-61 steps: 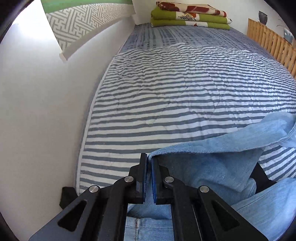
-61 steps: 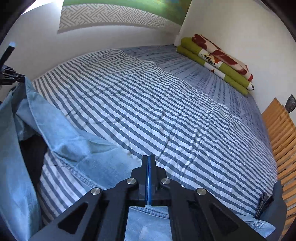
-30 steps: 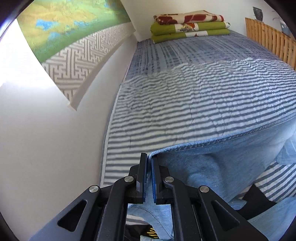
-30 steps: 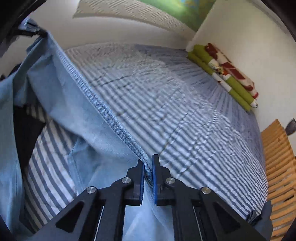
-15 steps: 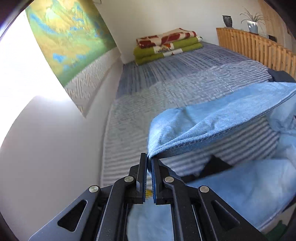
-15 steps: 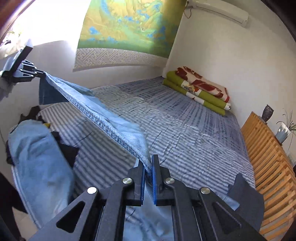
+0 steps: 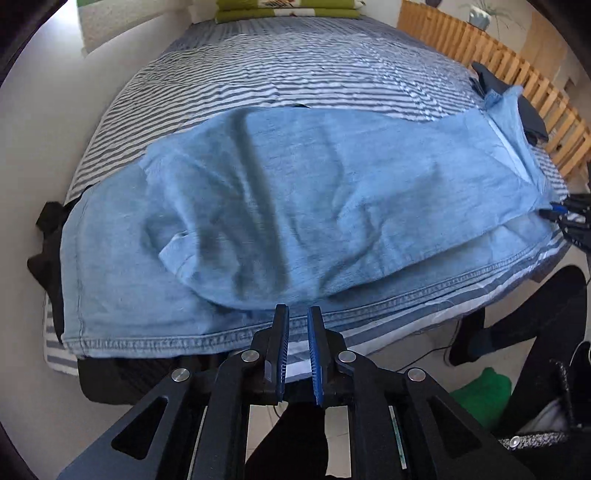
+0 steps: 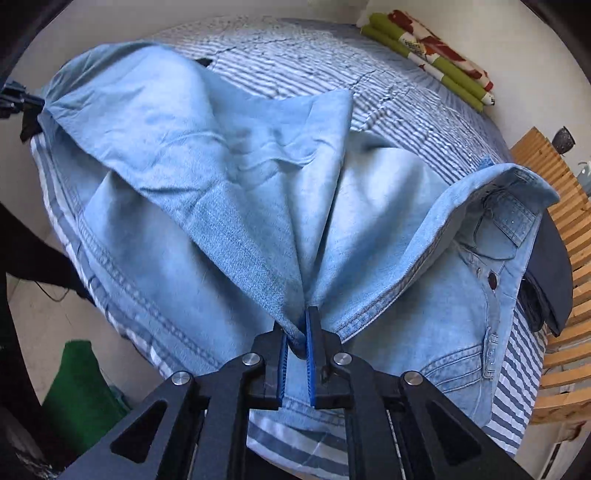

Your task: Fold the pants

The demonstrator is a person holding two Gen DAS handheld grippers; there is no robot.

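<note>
while the left gripper (image 7: 297, 332) hangs released at the near edge, jaws apart and empty, the right gripper (image 8: 297, 332) pinches a bunched fold of the jeans (image 8: 221, 192), which sprawl across the striped bed (image 7: 295, 66). denim looks soft but weighty, likely to sag; seams and the waistband (image 8: 495, 229) seem the surest handholds.

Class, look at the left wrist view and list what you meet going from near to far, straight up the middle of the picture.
Left tongs → jeans → striped bedspread → folded green blankets.
</note>
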